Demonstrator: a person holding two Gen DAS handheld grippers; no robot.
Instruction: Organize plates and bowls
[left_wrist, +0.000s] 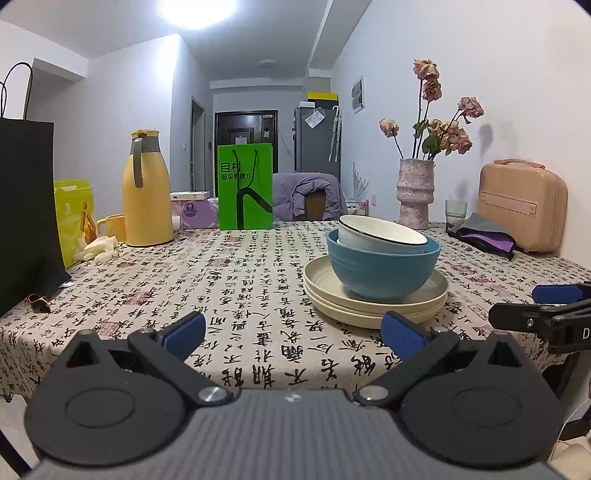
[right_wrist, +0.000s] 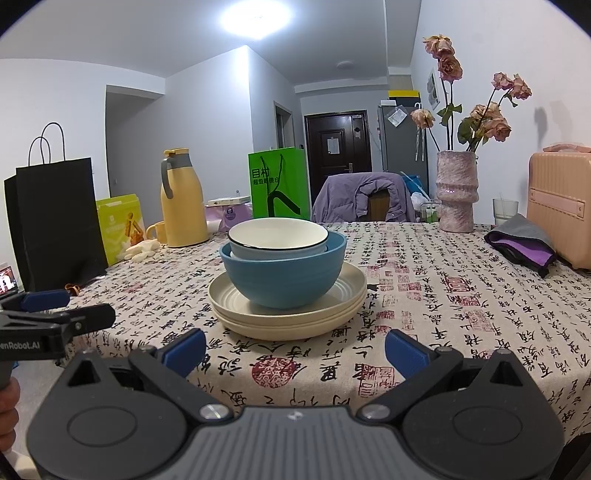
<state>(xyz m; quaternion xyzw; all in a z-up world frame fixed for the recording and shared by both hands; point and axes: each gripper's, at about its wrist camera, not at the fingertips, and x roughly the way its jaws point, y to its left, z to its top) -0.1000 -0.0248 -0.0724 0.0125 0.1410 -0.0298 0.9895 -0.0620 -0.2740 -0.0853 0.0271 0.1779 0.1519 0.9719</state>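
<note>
From the left wrist, the counter (left_wrist: 236, 280) carries a yellow thermos (left_wrist: 146, 192), a green bag (left_wrist: 245, 186), a black bag (left_wrist: 26, 214), a vase of dried roses (left_wrist: 415, 192) and a peach case (left_wrist: 522, 206) along its far side. The cream plates (left_wrist: 373, 304) sit stacked near the front edge, with the blue bowl (left_wrist: 382, 267) on them and the white bowl (left_wrist: 380, 234) nested inside. The left gripper (left_wrist: 293, 332) is spread wide and empty, just short of the stack, which lies ahead and slightly right. The right gripper (left_wrist: 554, 299) shows at the right edge.

From the right wrist, the stack stands straight ahead, slightly left; nothing lies between. The right gripper (right_wrist: 293, 345) is wide apart, holding nothing. The left gripper (right_wrist: 55, 306) pokes in at the left.
</note>
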